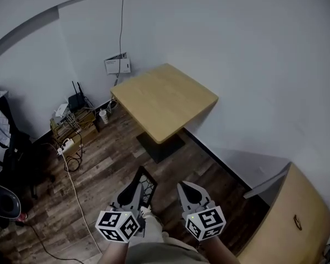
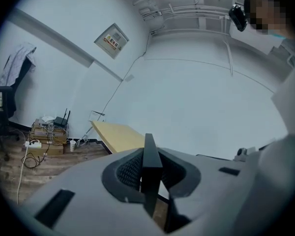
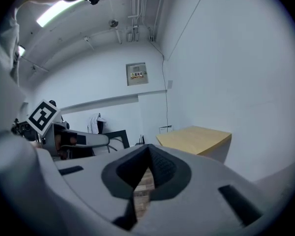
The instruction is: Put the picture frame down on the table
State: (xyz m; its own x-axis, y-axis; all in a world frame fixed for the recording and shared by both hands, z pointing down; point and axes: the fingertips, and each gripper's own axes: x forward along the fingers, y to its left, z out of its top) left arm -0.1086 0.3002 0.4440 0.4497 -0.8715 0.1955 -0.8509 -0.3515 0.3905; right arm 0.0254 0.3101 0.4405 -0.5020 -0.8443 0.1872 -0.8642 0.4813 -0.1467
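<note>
The picture frame (image 1: 146, 185) is a black, thin-edged frame, held low over the wood floor in front of me. My left gripper (image 1: 135, 185) is shut on it; in the left gripper view the frame's edge (image 2: 150, 166) stands upright between the jaws. My right gripper (image 1: 186, 188) hangs beside it, shut and empty, its jaw tips meeting (image 3: 147, 150). The light wooden table (image 1: 165, 100) stands ahead against the white wall, top bare, and also shows as a table (image 2: 119, 134) and table (image 3: 196, 137) in both gripper views. From the right gripper I see the frame (image 3: 119, 134) in the left gripper.
The table rests on a black base plate (image 1: 160, 146). Cardboard boxes with a router and cables (image 1: 74, 120), a white cup (image 1: 103, 116) and a power strip (image 1: 66, 146) lie along the left wall. An office chair (image 1: 5, 164) is far left; a wooden cabinet (image 1: 289, 219) stands at lower right.
</note>
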